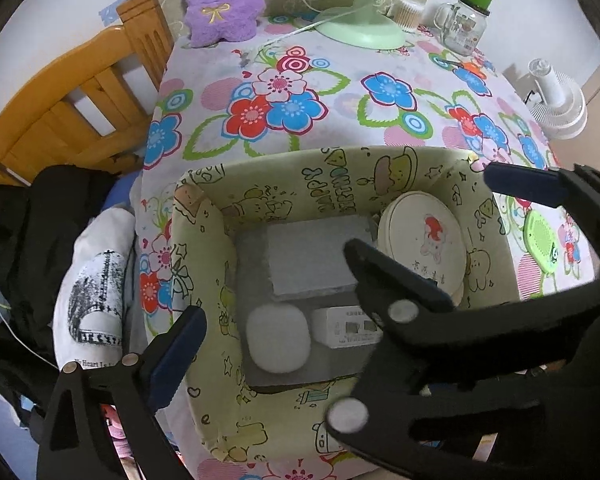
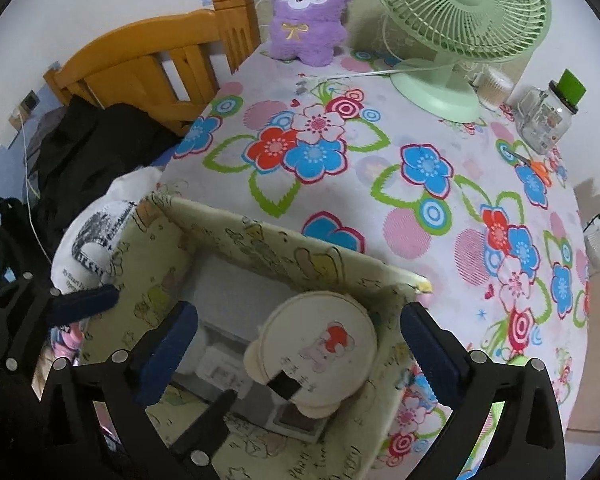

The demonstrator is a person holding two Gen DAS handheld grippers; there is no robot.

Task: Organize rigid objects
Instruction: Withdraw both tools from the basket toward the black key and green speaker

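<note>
A table under a flowered cloth fills most of both views, with a green desk fan and a purple plush toy at its far edge. Near the front edge stands an open fabric storage box printed with cartoon figures — both claws point steeply down over it.

Inside the box lie a flat grey pad, a round cream case with a bear picture leaning against the right wall, a white rounded case and a small white carton beside it on the floor of the box.

The left gripper is spread wide, nothing between its fingers. The right gripper is likewise spread wide — the round cream case sits between its blue pads, apart from both.
</note>
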